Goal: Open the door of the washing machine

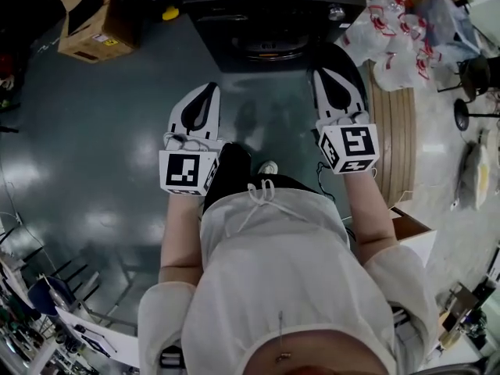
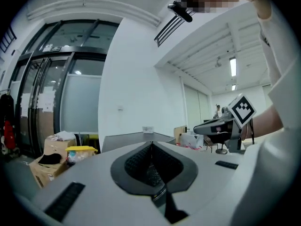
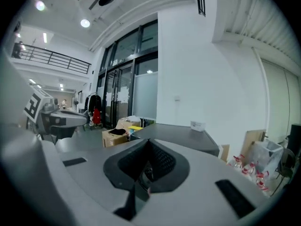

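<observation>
Left gripper: jaws pressed together, nothing between them, held out about level ahead of the person's body.
Right gripper: same story, jaws closed and empty, and it sits a touch nearer the machine.
Gap: both tips are well apart from the washing machine, and neither touches anything.
Floor: dark green and glossy, running from the person's feet to the machine.
Machine: dark front-loader, straight ahead at the top of the head view. Its flat top shows beyond the closed jaws in both gripper views.
Door: round, low on the front face, and it looks shut. It's dim there, so the handle can't be made out; it is probably a recess on the ring's edge.
Step in hand: the approach, by my reading. The task has barely started.
Doing it well: both grippers aim over the machine's top, so one must drop to door height. Part its jaws before arriving. Find the handle first, then close on it squarely. Pull along the door's own arc about its hinge, not straight back. Keep the other gripper out of the swing.
Far left: cardboard box beside the machine.
Far right: plastic bags heaped close by, so watch the door's sweep that side.
</observation>
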A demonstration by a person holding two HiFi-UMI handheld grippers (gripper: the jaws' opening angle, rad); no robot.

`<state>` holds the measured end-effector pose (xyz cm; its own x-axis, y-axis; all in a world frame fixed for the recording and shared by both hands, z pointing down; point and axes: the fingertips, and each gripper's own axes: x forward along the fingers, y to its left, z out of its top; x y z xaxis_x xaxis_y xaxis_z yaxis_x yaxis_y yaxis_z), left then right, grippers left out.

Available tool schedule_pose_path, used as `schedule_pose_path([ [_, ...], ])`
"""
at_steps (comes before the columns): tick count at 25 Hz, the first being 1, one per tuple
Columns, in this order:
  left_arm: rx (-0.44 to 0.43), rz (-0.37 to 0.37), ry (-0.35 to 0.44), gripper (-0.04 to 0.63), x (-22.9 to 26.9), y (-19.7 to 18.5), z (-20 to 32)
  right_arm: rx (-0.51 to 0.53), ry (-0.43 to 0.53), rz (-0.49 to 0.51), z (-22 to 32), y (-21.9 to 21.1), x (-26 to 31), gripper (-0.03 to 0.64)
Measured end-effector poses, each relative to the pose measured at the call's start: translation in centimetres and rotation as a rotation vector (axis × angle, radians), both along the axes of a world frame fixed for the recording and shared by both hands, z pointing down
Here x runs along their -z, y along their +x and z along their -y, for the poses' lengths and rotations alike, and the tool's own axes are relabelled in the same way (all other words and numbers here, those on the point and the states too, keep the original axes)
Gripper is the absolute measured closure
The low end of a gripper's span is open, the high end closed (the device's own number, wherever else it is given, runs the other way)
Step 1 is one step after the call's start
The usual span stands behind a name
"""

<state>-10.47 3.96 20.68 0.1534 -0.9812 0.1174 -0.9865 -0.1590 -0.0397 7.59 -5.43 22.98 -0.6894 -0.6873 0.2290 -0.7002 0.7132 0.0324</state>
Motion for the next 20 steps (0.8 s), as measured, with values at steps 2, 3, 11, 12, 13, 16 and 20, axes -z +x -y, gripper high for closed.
schedule_pose_path([
  [2, 0.016, 0.019, 0.014, 0.574, 0.9, -0.8, -0.4, -0.001, 0.039, -0.004, -0.5, -0.4, 1.4, 0.611],
  [3, 0.020, 0.028, 0.021, 0.574, 1.3, -1.2, -0.5, -0.003, 0.054, -0.001, -0.7, -0.6, 2.0, 0.611],
  [11, 0.027, 0.041, 0.038, 0.574, 2.7, -2.7, -0.9, 0.000, 0.084, 0.034, -1.4, -1.2, 4.2, 0.612],
  [12, 0.021, 0.045, 0.039, 0.574, 2.8, -2.6, -0.8, 0.000, 0.086, 0.034, -1.5, -1.2, 4.3, 0.612],
  [13, 0.015, 0.050, 0.039, 0.574, 2.8, -2.5, -0.8, 0.000, 0.084, 0.033, -1.5, -1.2, 4.3, 0.612],
  [16, -0.004, 0.081, 0.020, 0.574, 2.6, -2.3, -0.6, -0.005, 0.061, 0.028, -1.3, -1.3, 4.1, 0.613],
  [20, -0.024, 0.113, 0.032, 0.574, 2.0, -1.9, -0.1, -0.018, 0.054, 0.014, -0.7, -0.8, 3.7, 0.614],
])
